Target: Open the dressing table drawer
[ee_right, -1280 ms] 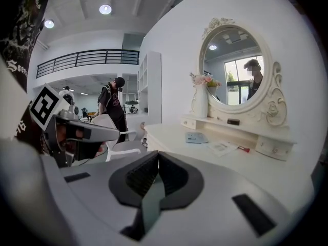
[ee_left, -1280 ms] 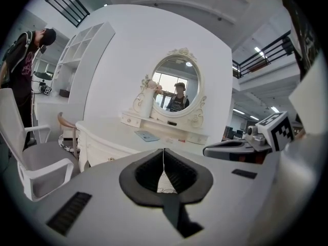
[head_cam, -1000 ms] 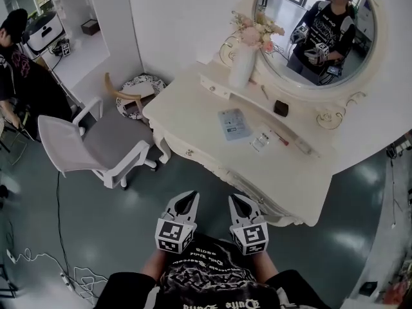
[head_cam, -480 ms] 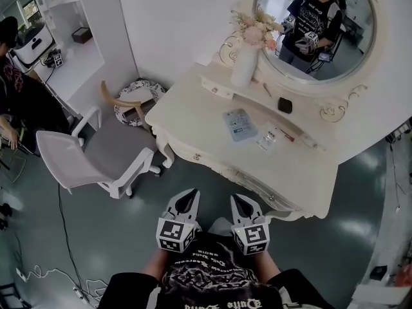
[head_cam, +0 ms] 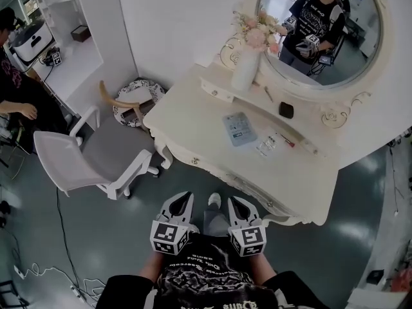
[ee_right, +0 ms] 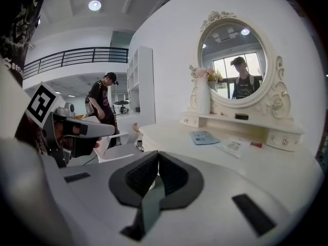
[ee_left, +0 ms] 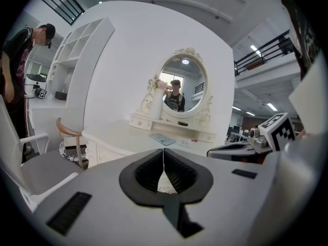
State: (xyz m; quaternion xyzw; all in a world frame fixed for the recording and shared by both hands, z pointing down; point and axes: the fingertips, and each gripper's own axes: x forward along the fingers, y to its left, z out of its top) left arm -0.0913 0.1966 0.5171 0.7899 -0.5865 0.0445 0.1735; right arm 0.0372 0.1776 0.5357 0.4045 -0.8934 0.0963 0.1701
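One dressing table: nearer than a second ago. We've closed in on its front edge, so the approach is under way.
Drawer: in the table's front, just under the top, shut. Nothing touches it yet.
Left gripper: jaws pressed together, empty, short of the front.
Right gripper: likewise closed on nothing.
Booklet: lies on the top, its print too small for us to read.
Marker cubes: square patterns only, no words.
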